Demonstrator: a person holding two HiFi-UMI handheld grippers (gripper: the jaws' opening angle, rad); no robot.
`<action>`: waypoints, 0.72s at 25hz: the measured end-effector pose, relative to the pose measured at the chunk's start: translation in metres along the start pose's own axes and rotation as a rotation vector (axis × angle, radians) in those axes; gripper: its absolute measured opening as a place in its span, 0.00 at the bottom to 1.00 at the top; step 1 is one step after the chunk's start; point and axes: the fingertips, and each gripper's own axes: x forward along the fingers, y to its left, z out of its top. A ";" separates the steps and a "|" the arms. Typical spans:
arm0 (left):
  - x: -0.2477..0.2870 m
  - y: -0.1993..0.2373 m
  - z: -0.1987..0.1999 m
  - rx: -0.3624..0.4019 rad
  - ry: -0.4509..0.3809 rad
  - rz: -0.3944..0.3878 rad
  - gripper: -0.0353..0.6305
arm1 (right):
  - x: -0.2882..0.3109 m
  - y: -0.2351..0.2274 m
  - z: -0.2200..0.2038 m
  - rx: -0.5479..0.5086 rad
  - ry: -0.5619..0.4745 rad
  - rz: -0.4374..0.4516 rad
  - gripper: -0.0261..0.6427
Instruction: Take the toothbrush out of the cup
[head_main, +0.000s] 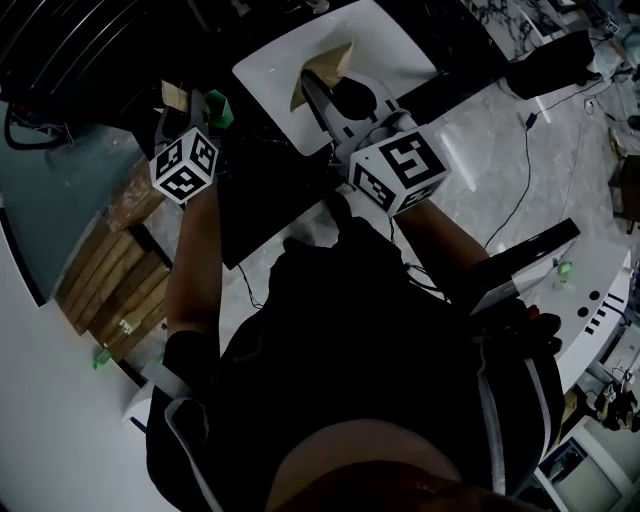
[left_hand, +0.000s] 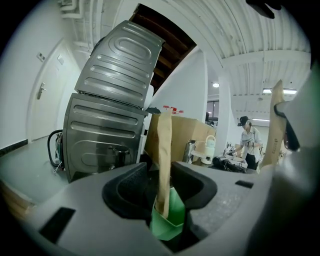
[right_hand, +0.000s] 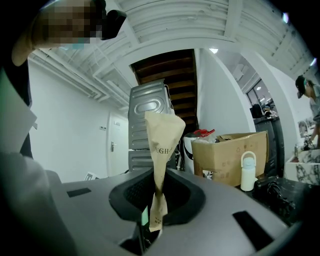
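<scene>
Beware a nudge tipping the green cup at 11 o'clock, loose between open left gripper jaws with a wrapped toothbrush inside, or a second toothbrush slipping from clamped right gripper jaws at 12 o'clock.

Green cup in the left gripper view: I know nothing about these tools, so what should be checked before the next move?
1. Left gripper jaws apart: ok.
2. Green cup sits between those jaws: ok.
3. Paper-wrapped toothbrush stands upright in the cup: ok.
4. Cup gripped firmly: not ok, the jaws stand wide.
5. Right gripper free to pull the toothbrush: not ok, it is shut on a tan paper sleeve.
6. What the cup rests on: cannot tell.
</scene>
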 end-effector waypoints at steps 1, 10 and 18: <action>0.001 0.000 -0.002 0.005 0.003 0.003 0.29 | 0.000 -0.001 -0.001 -0.001 0.003 -0.001 0.11; 0.009 -0.003 -0.007 0.002 0.004 0.003 0.11 | -0.008 -0.010 -0.006 0.005 0.013 -0.025 0.11; 0.000 -0.005 0.005 0.007 -0.038 0.011 0.09 | -0.012 -0.009 0.003 0.006 -0.007 -0.016 0.11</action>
